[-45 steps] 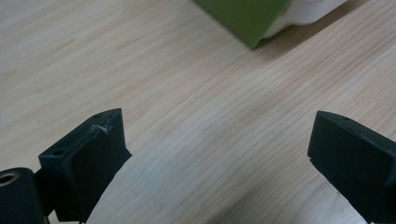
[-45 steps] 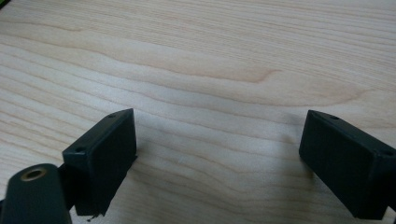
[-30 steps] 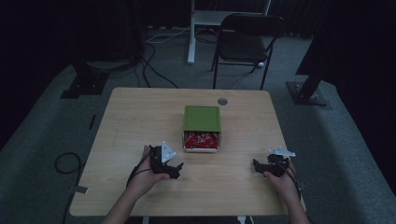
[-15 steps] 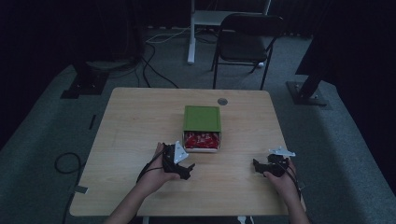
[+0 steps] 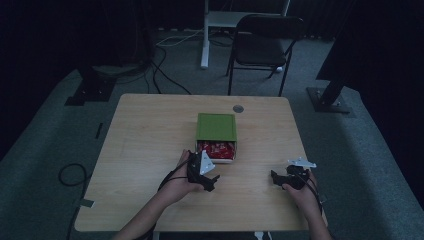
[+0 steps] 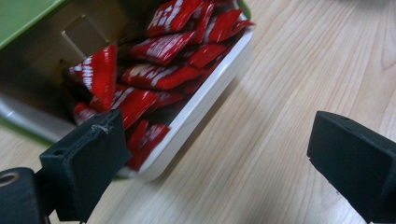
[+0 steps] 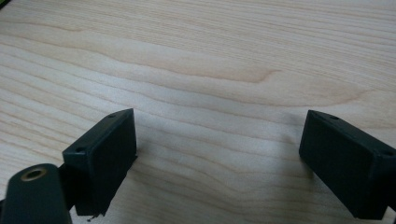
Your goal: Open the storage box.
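In the high view, a box (image 5: 216,137) is seen near the middle of the tabletop (image 5: 145,150). A green lid (image 5: 216,126) covers its far part, while the near part is left open and red packets (image 5: 216,148) are shown inside a white tray. The left hand-held gripper (image 5: 210,181) is held just in front of the box's open end, toward its left corner, with the grey three-cornered plate on top. The right hand-held gripper (image 5: 274,178) is rested well to the right of the box, close to the near edge of the tabletop. A small round grommet (image 5: 238,108) is set in the tabletop just behind the box.

In the left gripper view, the box (image 6: 196,116) is seen from close by. Its white rim runs slantwise, the red packets (image 6: 159,46) are piled loosely inside, with white lettering too blurred to read, and the green lid (image 6: 23,16) is seen at the upper left. The left hand-held gripper (image 6: 219,154) is spread wide and nothing is held; one jaw is placed before the box's near corner, the other over bare wood.

In the right gripper view, the right hand-held gripper (image 7: 217,154) is likewise spread wide and empty, above bare tabletop (image 7: 201,60).

Compared with the high view of a second ago, the left hand-held gripper has been brought rightward and closer to the box's open end. The right hand-held gripper and the box are unchanged in place.
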A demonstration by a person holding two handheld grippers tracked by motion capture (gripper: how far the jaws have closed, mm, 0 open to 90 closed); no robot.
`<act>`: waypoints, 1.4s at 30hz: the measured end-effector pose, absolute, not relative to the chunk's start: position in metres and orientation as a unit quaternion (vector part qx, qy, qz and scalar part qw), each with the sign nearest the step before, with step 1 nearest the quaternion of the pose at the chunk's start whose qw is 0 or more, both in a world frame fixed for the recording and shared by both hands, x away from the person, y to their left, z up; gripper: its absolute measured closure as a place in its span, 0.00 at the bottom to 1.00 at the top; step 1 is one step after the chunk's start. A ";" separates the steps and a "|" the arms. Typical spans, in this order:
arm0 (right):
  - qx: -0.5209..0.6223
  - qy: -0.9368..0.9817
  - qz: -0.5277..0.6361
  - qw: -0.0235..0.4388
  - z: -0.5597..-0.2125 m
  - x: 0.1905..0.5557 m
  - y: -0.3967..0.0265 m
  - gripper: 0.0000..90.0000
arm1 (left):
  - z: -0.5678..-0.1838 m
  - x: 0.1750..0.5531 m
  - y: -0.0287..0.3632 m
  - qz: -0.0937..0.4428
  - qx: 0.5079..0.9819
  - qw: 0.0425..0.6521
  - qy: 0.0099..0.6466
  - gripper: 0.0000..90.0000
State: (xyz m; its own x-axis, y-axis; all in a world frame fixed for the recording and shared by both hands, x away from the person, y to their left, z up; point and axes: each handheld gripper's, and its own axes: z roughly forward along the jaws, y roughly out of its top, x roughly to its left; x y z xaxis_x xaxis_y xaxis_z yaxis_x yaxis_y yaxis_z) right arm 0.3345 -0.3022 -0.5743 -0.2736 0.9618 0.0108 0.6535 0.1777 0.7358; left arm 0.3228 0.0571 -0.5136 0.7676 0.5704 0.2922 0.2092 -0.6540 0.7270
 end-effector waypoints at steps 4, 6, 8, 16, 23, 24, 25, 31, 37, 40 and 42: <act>0.554 0.729 0.324 0.238 -0.574 0.335 -0.302 0.12 | -0.514 0.325 0.052 0.257 0.876 0.348 0.213 0.08; 0.554 0.729 0.324 0.238 -0.574 0.335 -0.302 0.12 | -0.514 0.324 0.049 0.261 0.875 0.350 0.211 0.10; 0.553 0.729 0.324 0.238 -0.574 0.335 -0.302 0.12 | -0.515 0.325 0.047 0.258 0.875 0.353 0.208 0.14; 0.554 0.729 0.324 0.238 -0.574 0.335 -0.302 0.12 | -0.521 0.327 0.042 0.259 0.883 0.341 0.192 0.22; 0.554 0.729 0.324 0.238 -0.574 0.335 -0.302 0.12 | -0.520 0.327 0.045 0.275 0.873 0.352 0.196 0.34; 0.554 0.729 0.324 0.238 -0.574 0.335 -0.302 0.12 | -0.520 0.327 0.045 0.274 0.874 0.350 0.195 0.34; 0.554 0.729 0.324 0.238 -0.574 0.335 -0.302 0.12 | -0.521 0.327 0.045 0.276 0.875 0.347 0.193 0.34; 0.554 0.729 0.324 0.238 -0.574 0.335 -0.302 0.12 | -0.526 0.329 0.048 0.290 0.882 0.330 0.169 0.40; 0.554 0.729 0.324 0.238 -0.574 0.335 -0.302 0.12 | -0.529 0.330 0.046 0.324 0.890 0.296 0.124 0.44; 0.554 0.729 0.324 0.238 -0.574 0.335 -0.302 0.12 | -0.536 0.329 0.042 0.363 0.892 0.260 0.073 0.47; 0.554 0.729 0.324 0.238 -0.574 0.335 -0.302 0.12 | -0.539 0.327 0.040 0.382 0.891 0.239 0.053 0.47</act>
State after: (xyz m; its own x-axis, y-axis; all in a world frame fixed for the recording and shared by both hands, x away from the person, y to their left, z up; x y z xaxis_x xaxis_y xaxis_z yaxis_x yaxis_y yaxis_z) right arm 0.3345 -0.3021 -0.5743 -0.2734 0.9618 0.0107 0.6535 0.1776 0.7358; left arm 0.3274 0.0396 -0.5387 0.7021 0.2771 0.6560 -0.0885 -0.8801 0.4664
